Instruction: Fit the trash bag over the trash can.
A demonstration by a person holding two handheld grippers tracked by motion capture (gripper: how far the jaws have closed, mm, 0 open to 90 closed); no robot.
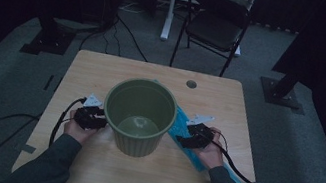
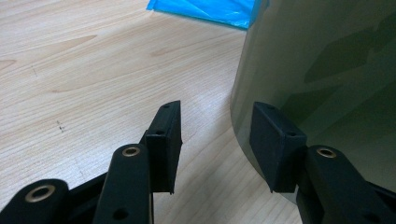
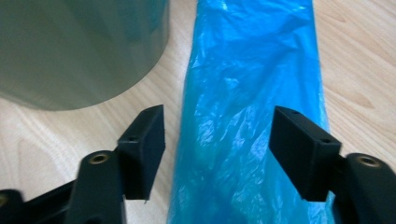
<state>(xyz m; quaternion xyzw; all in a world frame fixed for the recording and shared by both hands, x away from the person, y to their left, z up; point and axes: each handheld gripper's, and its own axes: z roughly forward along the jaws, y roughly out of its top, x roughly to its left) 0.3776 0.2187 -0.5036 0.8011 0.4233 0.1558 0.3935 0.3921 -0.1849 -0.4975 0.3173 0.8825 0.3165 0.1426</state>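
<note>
While both hands rest on the wooden table point(image 1: 104, 68), left gripper point(image 2: 215, 140) open, green bin point(image 1: 139, 116) touching its right jaw, right gripper point(image 3: 217, 149) open, jaws straddling the blue plastic bag point(image 3: 247, 93).

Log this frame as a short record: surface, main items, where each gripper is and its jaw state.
surface: light wooden table
bin: green ribbed bin, upright, open top, mid-table
bag: folded blue plastic bag, flat on the table beside the bin
left gripper: open, at the bin's side; one jaw looks close to or against the wall
right gripper: open, jaws either side of the bag, not closed on it
background: black folding chair beyond the table
</note>
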